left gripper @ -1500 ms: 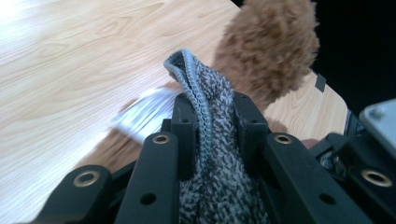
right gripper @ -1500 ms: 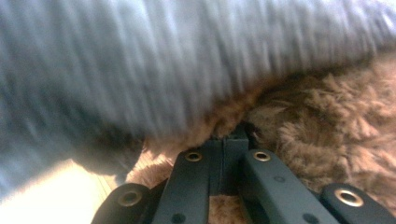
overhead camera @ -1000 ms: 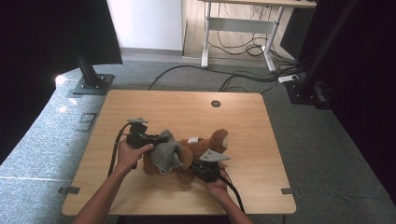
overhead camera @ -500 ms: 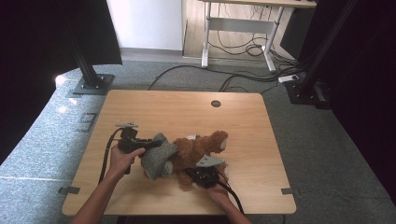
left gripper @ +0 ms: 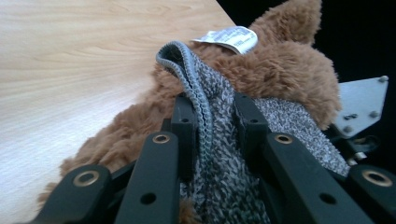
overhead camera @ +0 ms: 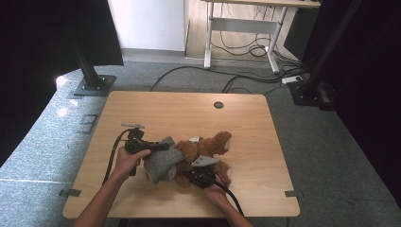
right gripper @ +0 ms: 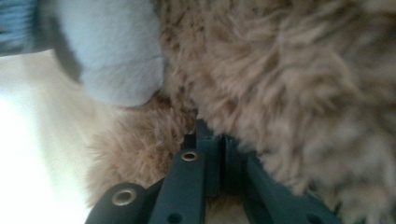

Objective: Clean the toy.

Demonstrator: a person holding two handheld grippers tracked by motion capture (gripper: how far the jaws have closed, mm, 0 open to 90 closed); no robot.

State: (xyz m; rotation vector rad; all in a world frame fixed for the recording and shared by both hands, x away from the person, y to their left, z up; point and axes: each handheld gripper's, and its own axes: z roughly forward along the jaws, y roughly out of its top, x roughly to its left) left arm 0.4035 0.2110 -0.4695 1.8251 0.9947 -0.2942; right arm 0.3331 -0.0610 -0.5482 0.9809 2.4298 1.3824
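Lab: camera stands (overhead camera: 90,71), floor cables (overhead camera: 246,78)

My right gripper (right gripper: 212,140) view's blurred; jaw tips buried in teddy (right gripper: 289,93) fur. Grey knit (left gripper: 219,154) covers teddy's middle; tag (left gripper: 231,37) txt unreadable.

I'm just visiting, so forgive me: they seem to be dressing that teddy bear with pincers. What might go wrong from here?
The left gripper pinches just the ribbed hem of the grey knit garment, so a hard tug might slip it free or stretch it. The right gripper is shut on the brown teddy bear by fur alone, so the bear could twist or pull loose on the table.
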